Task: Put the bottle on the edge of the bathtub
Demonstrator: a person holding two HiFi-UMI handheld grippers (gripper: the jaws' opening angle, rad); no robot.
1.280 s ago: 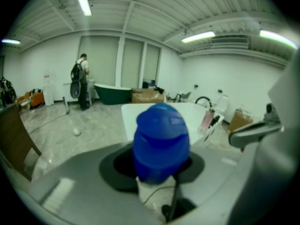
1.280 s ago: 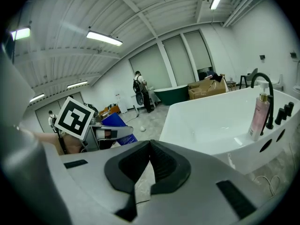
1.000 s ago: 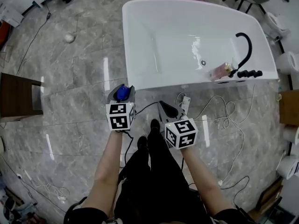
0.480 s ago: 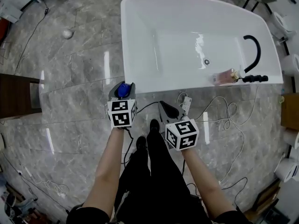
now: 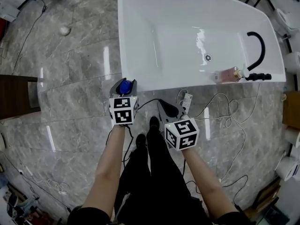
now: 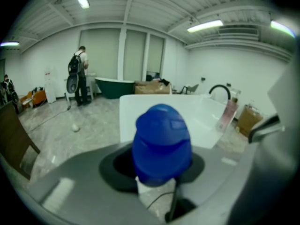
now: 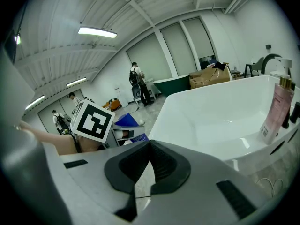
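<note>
A bottle with a blue cap (image 5: 123, 86) (image 6: 161, 142) and a white body sits between the jaws of my left gripper (image 5: 124, 90) (image 6: 161, 177), which is shut on it. The gripper hovers over the marble floor just short of the near rim of the white bathtub (image 5: 140, 81) (image 6: 136, 111). To the right, my right gripper (image 5: 169, 109) (image 7: 149, 161) is shut with nothing in it, its dark pads touching. It also points towards the tub (image 7: 211, 121).
A pink bottle (image 5: 227, 74) (image 7: 277, 114) lies on the tub's near right rim beside a black faucet (image 5: 258, 46). A cable and power strip (image 5: 185, 101) lie on the floor by the tub. A brown cabinet (image 5: 16, 97) stands left, toilets (image 5: 293, 62) right.
The tub has drawn nearer in the head view and both grippers have moved a little towards it. The left gripper still holds the bottle; the right stays shut.
</note>
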